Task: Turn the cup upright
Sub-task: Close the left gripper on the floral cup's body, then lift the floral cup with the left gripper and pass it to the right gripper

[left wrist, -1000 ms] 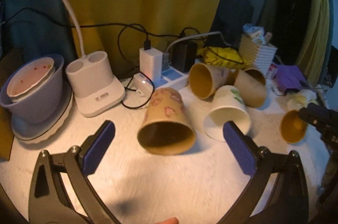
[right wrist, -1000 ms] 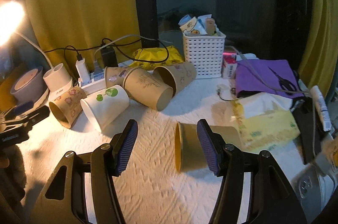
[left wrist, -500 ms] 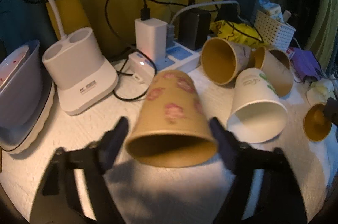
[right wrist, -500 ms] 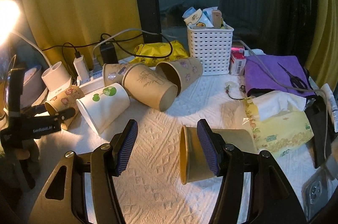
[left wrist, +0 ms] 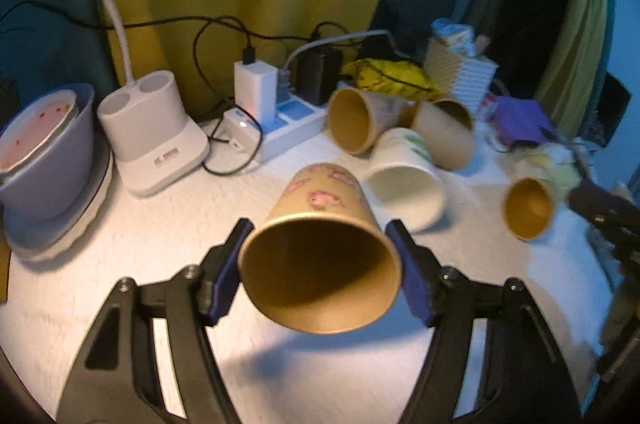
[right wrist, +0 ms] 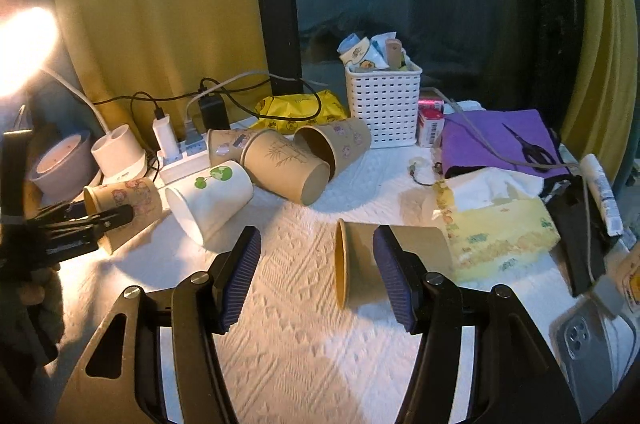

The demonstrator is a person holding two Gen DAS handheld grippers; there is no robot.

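A brown paper cup with pink prints (left wrist: 322, 244) is held on its side, mouth toward the camera, lifted off the white cloth. My left gripper (left wrist: 320, 266) is shut on it near the rim. In the right wrist view the same cup (right wrist: 128, 199) and the left gripper (right wrist: 86, 224) show at far left. My right gripper (right wrist: 318, 280) is open and empty, low over the cloth. A plain brown cup (right wrist: 380, 264) lies on its side partly behind its right finger (right wrist: 394, 280); it also shows in the left wrist view (left wrist: 530, 207).
A white cup (right wrist: 210, 201) and three brown cups (right wrist: 296, 163) lie on their sides mid-table. A power strip with chargers (left wrist: 288, 119), a lamp base (left wrist: 154, 137) and stacked bowls (left wrist: 44, 159) stand left. A white basket (right wrist: 384, 103), tissue pack (right wrist: 496, 224), purple cloth (right wrist: 496, 139) and phone (right wrist: 588, 352) lie right.
My left gripper moved in, closed on the pink-print cup and lifted it off the cloth. My right gripper stayed open and barely moved.
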